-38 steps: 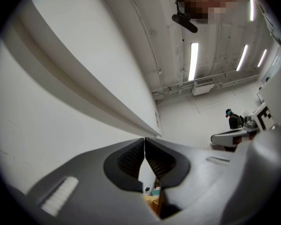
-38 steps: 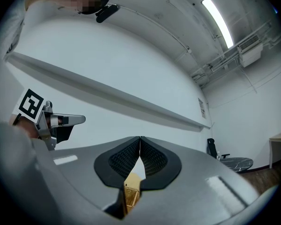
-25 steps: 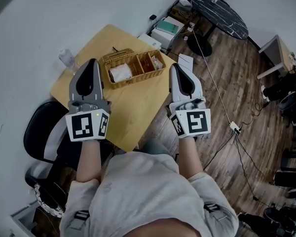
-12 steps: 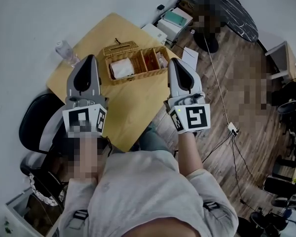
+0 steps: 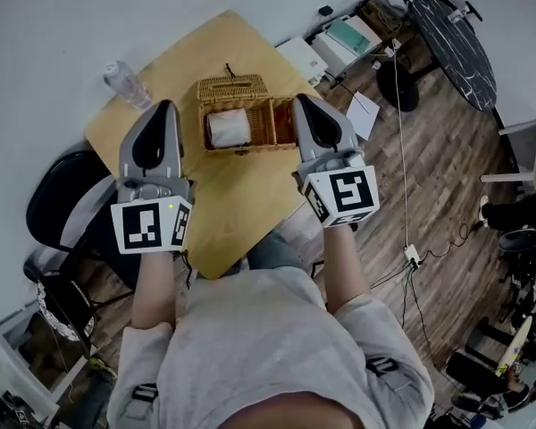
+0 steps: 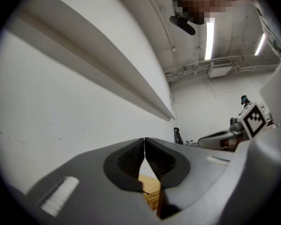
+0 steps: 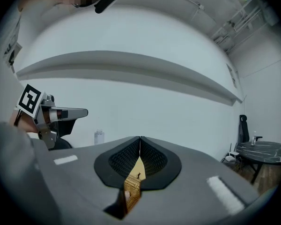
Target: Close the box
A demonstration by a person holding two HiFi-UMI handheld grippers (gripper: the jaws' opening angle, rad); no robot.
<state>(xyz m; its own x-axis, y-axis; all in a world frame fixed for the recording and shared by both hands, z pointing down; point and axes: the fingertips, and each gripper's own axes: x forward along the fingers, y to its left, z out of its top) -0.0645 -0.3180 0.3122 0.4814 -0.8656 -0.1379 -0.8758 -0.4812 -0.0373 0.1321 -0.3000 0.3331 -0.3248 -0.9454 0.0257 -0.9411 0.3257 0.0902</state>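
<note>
A wicker box (image 5: 247,121) stands open on the yellow table (image 5: 174,65), its lid (image 5: 231,88) raised at the far side. A white bundle (image 5: 228,129) lies in its left part. My right gripper (image 5: 301,100) is shut and empty, hovering over the box's right end and hiding what lies there. My left gripper (image 5: 165,106) is shut and empty, left of the box and apart from it. A strip of wicker (image 7: 133,183) shows under the shut right gripper (image 7: 140,139); the shut left gripper (image 6: 144,140) shows a bit of box (image 6: 151,198) below it.
A clear water bottle (image 5: 126,80) stands at the table's far left corner. A black chair (image 5: 57,206) sits left of the table. Right of it are white devices (image 5: 343,39), a paper sheet (image 5: 363,114), a cable and a dark round table (image 5: 461,48) on the wooden floor.
Both grippers have moved forward and lower toward the box. The right one went farther and now covers the box's right end. Both stayed shut.
</note>
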